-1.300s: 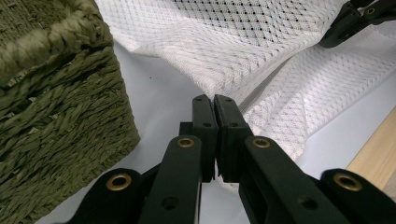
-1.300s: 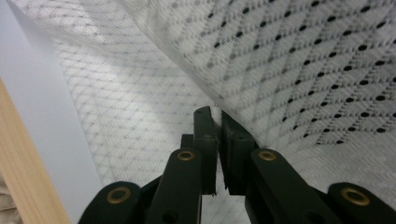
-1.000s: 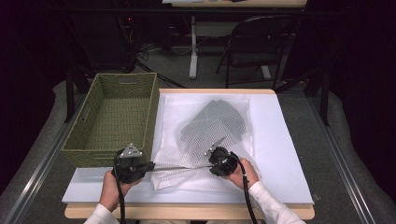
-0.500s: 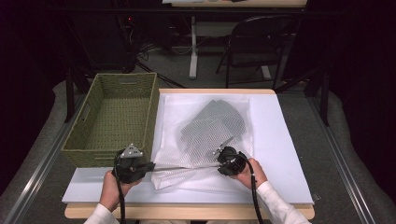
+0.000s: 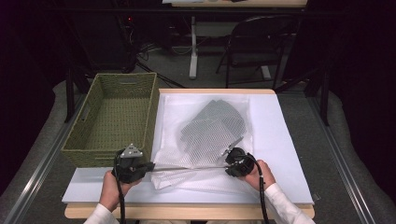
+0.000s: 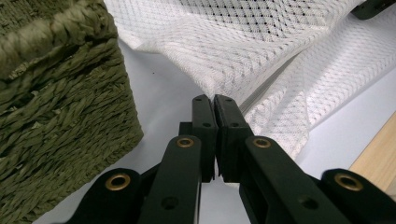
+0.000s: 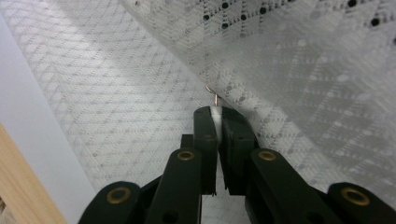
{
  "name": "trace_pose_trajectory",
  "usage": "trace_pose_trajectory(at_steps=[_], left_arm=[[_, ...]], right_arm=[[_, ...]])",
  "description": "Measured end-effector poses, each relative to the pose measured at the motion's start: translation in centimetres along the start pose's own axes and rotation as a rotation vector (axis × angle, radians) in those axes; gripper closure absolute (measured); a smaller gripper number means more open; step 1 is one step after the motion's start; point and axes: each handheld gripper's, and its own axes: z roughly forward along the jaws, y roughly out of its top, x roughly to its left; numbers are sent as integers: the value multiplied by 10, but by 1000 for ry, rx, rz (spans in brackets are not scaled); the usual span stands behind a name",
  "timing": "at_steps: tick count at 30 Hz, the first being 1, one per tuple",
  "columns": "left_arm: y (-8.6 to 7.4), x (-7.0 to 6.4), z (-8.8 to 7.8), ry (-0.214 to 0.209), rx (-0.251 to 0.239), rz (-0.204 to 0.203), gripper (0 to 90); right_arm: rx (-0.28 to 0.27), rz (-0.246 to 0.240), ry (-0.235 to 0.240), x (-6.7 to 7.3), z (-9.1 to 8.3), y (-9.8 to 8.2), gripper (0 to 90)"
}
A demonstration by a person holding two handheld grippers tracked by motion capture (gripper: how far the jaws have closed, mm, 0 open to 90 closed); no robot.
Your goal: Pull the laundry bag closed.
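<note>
Mesh laundry bag (image 5: 212, 135) is spread on the white sheet (image 5: 285, 140) covering the tabletop (image 5: 187, 212), just beside the woven basket (image 5: 112, 116), with a grey garment (image 5: 215, 123) seen through the netting. The bag's near zipper edge is stretched taut between the two tongs. The left tongs (image 6: 215, 105) are clamped on the end of that edge; the right tongs (image 7: 215, 112) are pinched on what looks like the small metal zipper pull (image 7: 213, 94).

Slippage is the likely risk: if the pull is drawn at an angle, it could be lost from the narrow grip. If tension is eased at the left end, the mesh could bunch and the slider could be jammed. Netting could also be snagged or torn by a hard tug.
</note>
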Motion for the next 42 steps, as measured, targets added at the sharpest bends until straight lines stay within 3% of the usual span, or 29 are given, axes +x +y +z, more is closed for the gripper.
trace_pose_trajectory(at_steps=[42], left_arm=[[0, 2, 0, -1, 11, -5, 879]], right_arm=[[0, 108, -27, -20, -32, -55, 866]])
